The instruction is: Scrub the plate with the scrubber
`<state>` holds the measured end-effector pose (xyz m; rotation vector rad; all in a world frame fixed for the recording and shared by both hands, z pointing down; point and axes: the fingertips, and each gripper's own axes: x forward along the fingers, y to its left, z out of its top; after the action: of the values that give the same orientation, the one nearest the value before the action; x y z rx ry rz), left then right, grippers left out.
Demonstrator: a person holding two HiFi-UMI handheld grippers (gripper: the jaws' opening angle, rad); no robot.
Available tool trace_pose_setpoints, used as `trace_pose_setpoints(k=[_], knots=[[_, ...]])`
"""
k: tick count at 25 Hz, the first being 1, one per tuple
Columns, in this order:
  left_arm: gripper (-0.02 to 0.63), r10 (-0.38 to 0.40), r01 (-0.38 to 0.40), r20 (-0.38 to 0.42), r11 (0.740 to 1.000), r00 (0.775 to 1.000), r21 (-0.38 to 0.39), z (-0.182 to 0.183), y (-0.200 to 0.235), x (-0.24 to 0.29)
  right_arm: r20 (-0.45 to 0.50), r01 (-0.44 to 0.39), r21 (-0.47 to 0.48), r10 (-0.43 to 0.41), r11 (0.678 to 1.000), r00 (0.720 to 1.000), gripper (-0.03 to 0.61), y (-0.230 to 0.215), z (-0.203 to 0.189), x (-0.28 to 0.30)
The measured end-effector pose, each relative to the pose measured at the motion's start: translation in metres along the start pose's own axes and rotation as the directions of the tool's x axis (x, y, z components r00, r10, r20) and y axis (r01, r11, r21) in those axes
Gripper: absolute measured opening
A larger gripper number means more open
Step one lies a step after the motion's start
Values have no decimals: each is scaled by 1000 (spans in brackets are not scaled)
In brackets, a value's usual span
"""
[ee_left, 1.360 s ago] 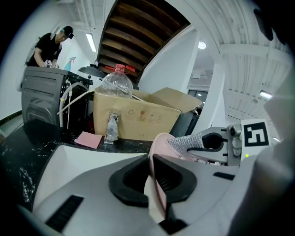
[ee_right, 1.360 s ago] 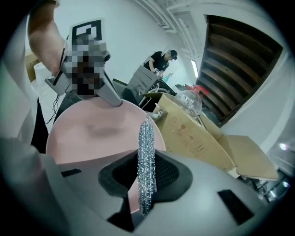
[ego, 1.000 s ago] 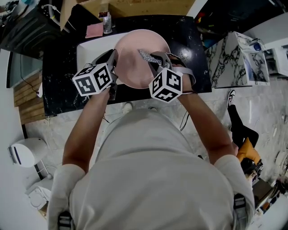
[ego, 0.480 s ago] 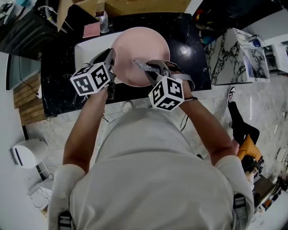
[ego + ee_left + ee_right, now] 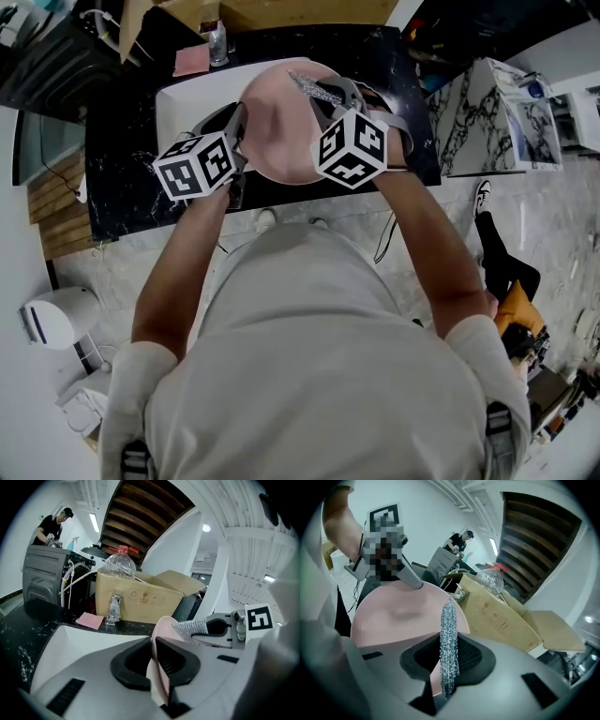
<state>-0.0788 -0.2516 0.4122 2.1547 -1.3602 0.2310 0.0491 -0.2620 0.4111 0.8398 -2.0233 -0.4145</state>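
Observation:
A pink plate is held tilted over the white sink. My left gripper is shut on the plate's left rim; in the left gripper view the thin pink edge stands between the two black pads. My right gripper is shut on a silver mesh scrubber, whose tip lies on the plate near its far rim. In the right gripper view the scrubber stands upright between the pads, against the plate's face. The scrubber also shows in the left gripper view.
Black stone countertop surrounds the sink. Behind it stand a chrome faucet, a pink cloth and an open cardboard box with a clear plastic bottle on top. A person works far behind.
My right gripper has swept the scrubber across the plate, from its middle to the far rim. The left gripper and the plate have stayed nearly still.

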Motion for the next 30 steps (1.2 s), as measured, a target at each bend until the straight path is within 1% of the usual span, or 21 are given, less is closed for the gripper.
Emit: trace_pose_setpoints(k=[4,10,14,17,19,22,24,27,30], knots=[[31,7,-7,9,1000,1000,-28,2,6,-2,-16,-65,-20,65,998,998,77,33,-8,1],[34,18,-17,20,999,1000,-42,6,14,-1,-19,-164,-34,164,986,986,77,85,-15,-8],[34,16,-16,13,999,1000,-39,5,14,2,-16,-222,-65,221,973,975,77,108,-20,-16],[34,14,-14,0,1000,1000,-26,3,12,4,-11,-275,-86,275,958,961,77,115,-20,-23],[32,2,-2,-13,1000,1000,-19,1,9,6,6,-268,-105,270,958,963,77,105,-15,-27],[29,-17,16,-32,1000,999,-15,-2,6,8,45,-204,-144,212,968,976,77,79,1,-29],[28,-28,28,-41,1000,999,0,-4,2,8,63,-166,-180,180,970,982,77,65,11,-27],[28,-46,48,-58,998,997,30,-7,-6,9,78,-123,-252,147,960,986,77,53,24,-24],[29,-63,67,-78,996,995,54,-10,-12,8,81,-84,-323,117,943,990,77,46,32,-16]])
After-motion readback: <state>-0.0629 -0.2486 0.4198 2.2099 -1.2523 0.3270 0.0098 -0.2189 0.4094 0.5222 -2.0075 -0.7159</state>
